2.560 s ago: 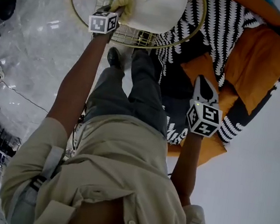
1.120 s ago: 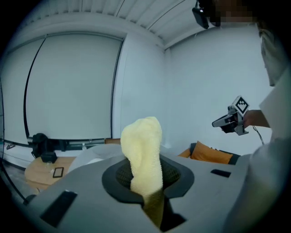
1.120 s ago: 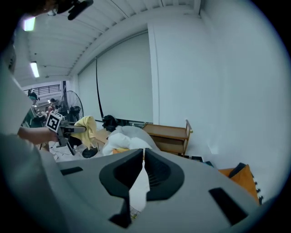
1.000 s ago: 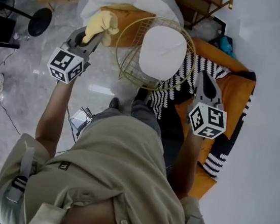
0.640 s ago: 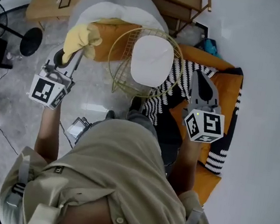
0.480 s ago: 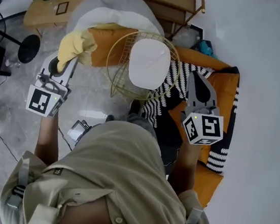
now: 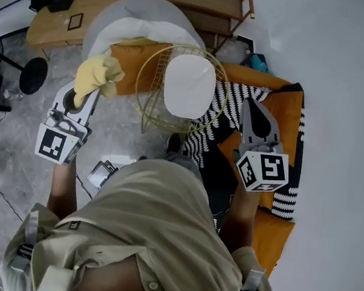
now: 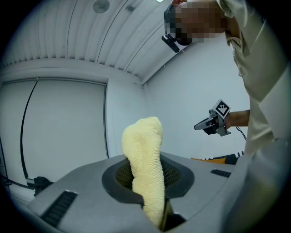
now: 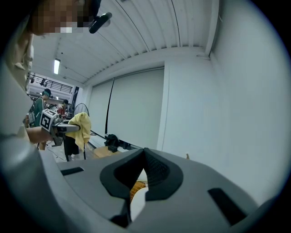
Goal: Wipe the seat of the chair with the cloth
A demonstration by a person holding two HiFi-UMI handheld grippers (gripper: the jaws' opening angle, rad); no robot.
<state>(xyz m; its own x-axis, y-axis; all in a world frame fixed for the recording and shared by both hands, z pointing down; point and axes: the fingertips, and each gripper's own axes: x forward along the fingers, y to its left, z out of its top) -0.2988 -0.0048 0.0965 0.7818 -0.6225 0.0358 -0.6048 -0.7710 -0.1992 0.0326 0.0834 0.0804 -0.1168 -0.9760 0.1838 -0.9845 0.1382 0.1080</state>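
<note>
The cloth (image 7: 97,74) was clamped in the closed left tongs (image 7: 87,96) and held up beside the chair (image 7: 150,97), clear of its seat (image 7: 190,86); the right tongs (image 7: 250,107) were closed on nothing.

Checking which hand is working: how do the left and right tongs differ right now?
The left tongs are clamped on the yellow cloth; the right tongs are closed on nothing. The left tongs hang over the floor, the right tongs over the striped fabric. Both are clear of the chair seat.
</note>
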